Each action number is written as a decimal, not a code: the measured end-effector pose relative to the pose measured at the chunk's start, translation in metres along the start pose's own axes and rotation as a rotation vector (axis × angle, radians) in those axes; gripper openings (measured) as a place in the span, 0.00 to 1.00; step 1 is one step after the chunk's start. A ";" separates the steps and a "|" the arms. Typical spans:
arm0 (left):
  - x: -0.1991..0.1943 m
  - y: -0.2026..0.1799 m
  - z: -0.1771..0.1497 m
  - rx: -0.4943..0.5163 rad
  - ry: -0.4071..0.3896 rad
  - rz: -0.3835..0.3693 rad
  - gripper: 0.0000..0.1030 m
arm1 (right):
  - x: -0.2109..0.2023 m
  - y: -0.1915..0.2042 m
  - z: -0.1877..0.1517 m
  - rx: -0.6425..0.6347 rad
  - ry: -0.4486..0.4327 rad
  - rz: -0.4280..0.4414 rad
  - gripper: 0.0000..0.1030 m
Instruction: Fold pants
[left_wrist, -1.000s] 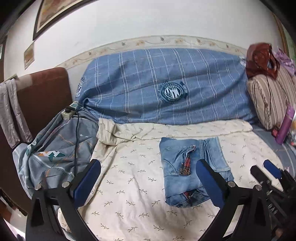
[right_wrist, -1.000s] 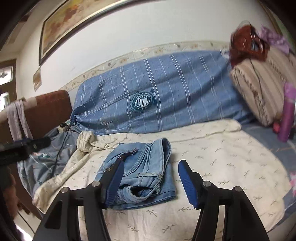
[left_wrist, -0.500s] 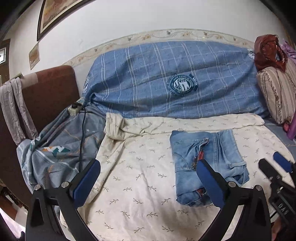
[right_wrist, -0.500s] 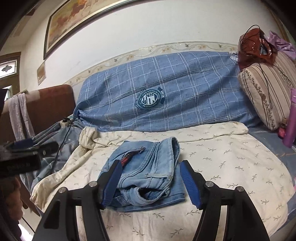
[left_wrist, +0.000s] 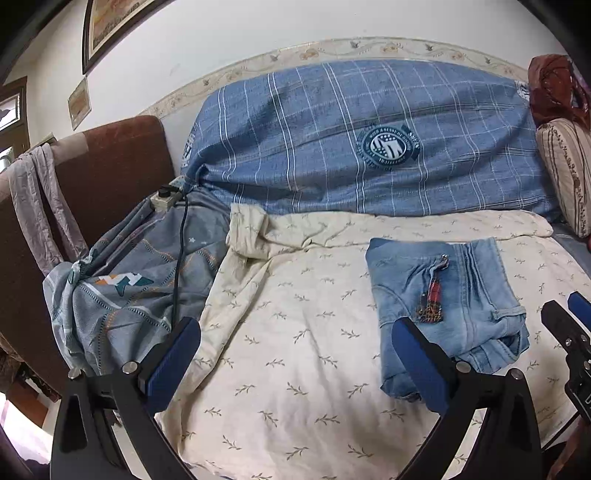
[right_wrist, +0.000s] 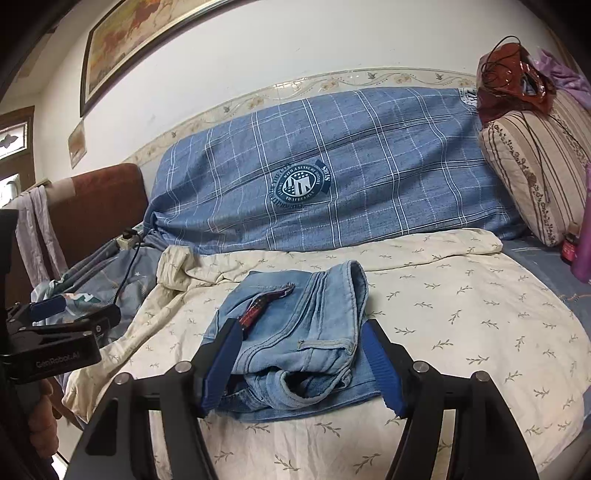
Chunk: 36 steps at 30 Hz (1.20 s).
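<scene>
Faded blue denim pants (right_wrist: 295, 332) lie folded compactly on the cream leaf-print sheet (left_wrist: 295, 369), both my left gripper (left_wrist: 295, 365) and right gripper (right_wrist: 301, 365) spread empty, so I judge only tidying remains.

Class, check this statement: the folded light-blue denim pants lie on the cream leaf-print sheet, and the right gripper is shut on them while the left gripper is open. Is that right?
Not quite. The right gripper is open, not shut: the right wrist view shows its blue fingers spread wide on either side of the folded light-blue denim pants. The pants do lie on the cream leaf-print sheet, and the left gripper is open.
</scene>
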<state>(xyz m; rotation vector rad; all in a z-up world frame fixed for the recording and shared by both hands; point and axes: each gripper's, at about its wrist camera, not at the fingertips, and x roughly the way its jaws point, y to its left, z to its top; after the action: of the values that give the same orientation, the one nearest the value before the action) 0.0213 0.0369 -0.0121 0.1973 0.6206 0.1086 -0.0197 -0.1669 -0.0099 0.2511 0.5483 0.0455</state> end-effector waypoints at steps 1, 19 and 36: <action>0.001 0.001 0.000 -0.005 0.003 0.000 1.00 | 0.000 -0.001 0.000 -0.001 0.002 -0.003 0.68; 0.005 0.008 -0.001 -0.027 0.017 -0.003 1.00 | 0.003 -0.007 0.000 0.022 0.024 -0.014 0.68; 0.005 0.010 -0.003 -0.050 0.031 -0.030 1.00 | 0.003 0.003 -0.002 -0.027 0.022 -0.021 0.68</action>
<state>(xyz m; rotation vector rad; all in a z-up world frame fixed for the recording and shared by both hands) 0.0234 0.0482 -0.0156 0.1376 0.6511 0.0985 -0.0183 -0.1630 -0.0117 0.2193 0.5718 0.0357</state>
